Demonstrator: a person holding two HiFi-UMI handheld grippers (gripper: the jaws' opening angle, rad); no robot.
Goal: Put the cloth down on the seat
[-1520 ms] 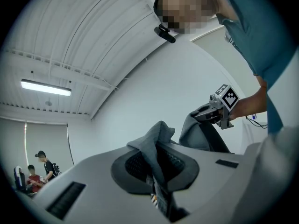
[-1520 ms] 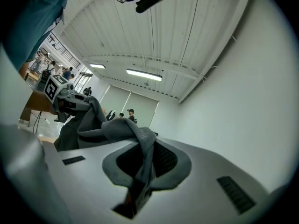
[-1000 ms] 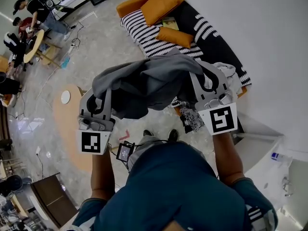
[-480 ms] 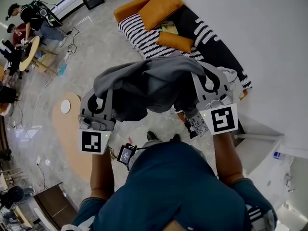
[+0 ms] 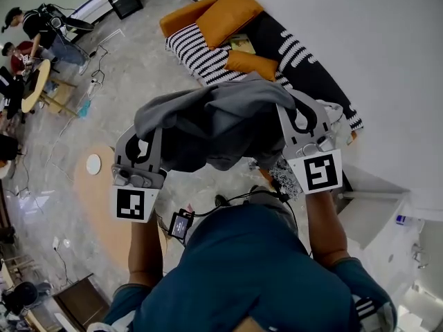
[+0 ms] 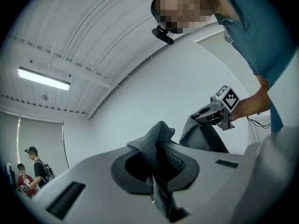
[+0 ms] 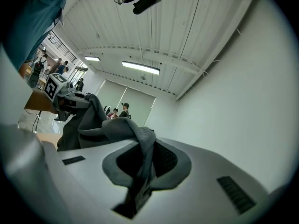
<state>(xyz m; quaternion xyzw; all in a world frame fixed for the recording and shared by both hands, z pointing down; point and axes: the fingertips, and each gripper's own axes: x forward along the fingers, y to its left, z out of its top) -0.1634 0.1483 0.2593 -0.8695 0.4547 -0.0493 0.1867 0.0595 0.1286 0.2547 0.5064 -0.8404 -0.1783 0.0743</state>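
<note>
1. Cloth (image 5: 221,120): grey knit fabric, matt, soft, with a fine ribbed weave (clearest in the gripper views).
2. Left tongs (image 6: 155,178) and right tongs (image 7: 140,171): smooth matt grey plastic shells; pads (image 6: 174,162) dark, ridged, rubber-like.
3. Seat (image 5: 201,50): striped woven fabric, matt; cushions (image 5: 228,9) plain orange cloth.
4. Floor (image 5: 124,75): stone-look, polished, glossy.
5. Worktop (image 5: 97,192): pale wood, smooth.

Bright, even light is filling the room. Above the left gripper (image 6: 156,181) a tube lamp (image 6: 44,78) is glowing white, and above the right gripper (image 7: 140,171) two lamps (image 7: 140,67) are shining — shadows are looking soft. Both gripper views are bending strongly toward dark corners, the nearest gripper parts blurring. Left of the left gripper, the floor (image 5: 31,185) is giving pale glare.
</note>
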